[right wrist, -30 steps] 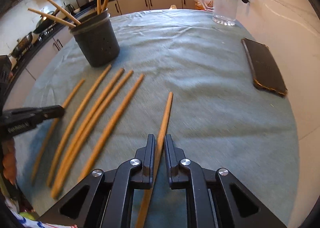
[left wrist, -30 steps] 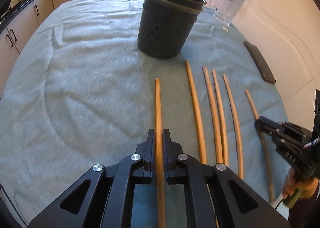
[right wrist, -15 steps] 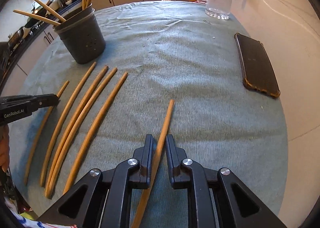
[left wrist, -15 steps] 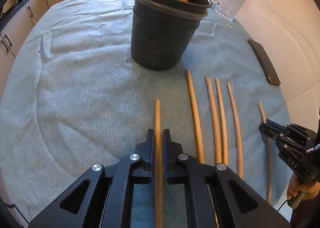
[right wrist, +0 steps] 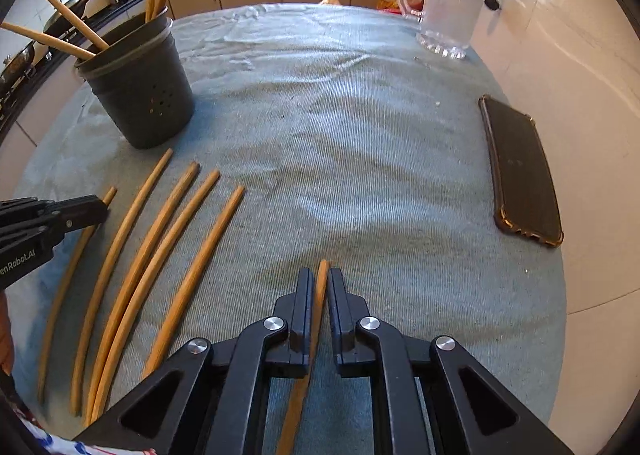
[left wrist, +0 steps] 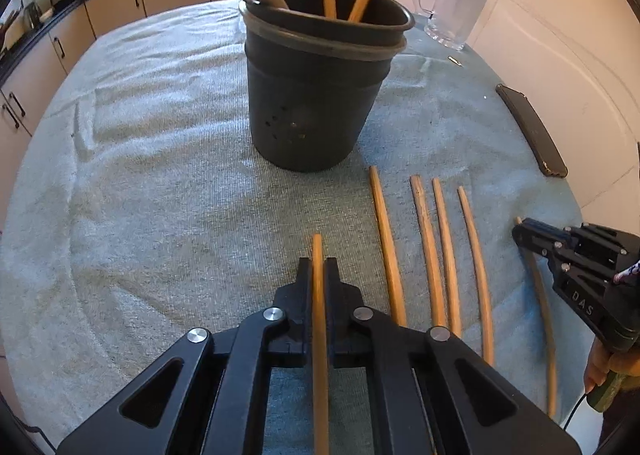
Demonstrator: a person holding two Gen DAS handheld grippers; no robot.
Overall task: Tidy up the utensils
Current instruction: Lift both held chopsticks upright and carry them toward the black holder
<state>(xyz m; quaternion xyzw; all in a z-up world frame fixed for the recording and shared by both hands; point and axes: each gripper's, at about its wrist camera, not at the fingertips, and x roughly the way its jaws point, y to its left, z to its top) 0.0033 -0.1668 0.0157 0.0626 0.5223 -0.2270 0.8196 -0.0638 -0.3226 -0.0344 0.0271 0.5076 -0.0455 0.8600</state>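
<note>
My left gripper (left wrist: 318, 261) is shut on a wooden stick (left wrist: 317, 247) whose tip pokes just past the fingertips. A little ahead stands the black utensil holder (left wrist: 312, 111), with several sticks upright in it. My right gripper (right wrist: 320, 271) is closing on another wooden stick (right wrist: 319, 295), and its pads rest against it. Several loose sticks (left wrist: 440, 255) lie side by side on the cloth between the two grippers. In the left wrist view the right gripper (left wrist: 520, 231) is at the right. In the right wrist view the left gripper (right wrist: 98, 207) is at the left, and the holder (right wrist: 140, 95) at the far left.
A grey-green cloth (right wrist: 340, 135) covers the table. A glass mug (right wrist: 448, 3) stands at the far right corner and a dark phone (right wrist: 520, 171) lies near the right edge. Kitchen cabinets run behind the table. A hand (left wrist: 604, 367) holds the right gripper's handle.
Both grippers have moved forward over the cloth, so the holder looms nearer in the left view. Less of each stick now shows beyond the fingertips. The right jaws have narrowed onto their stick.
</note>
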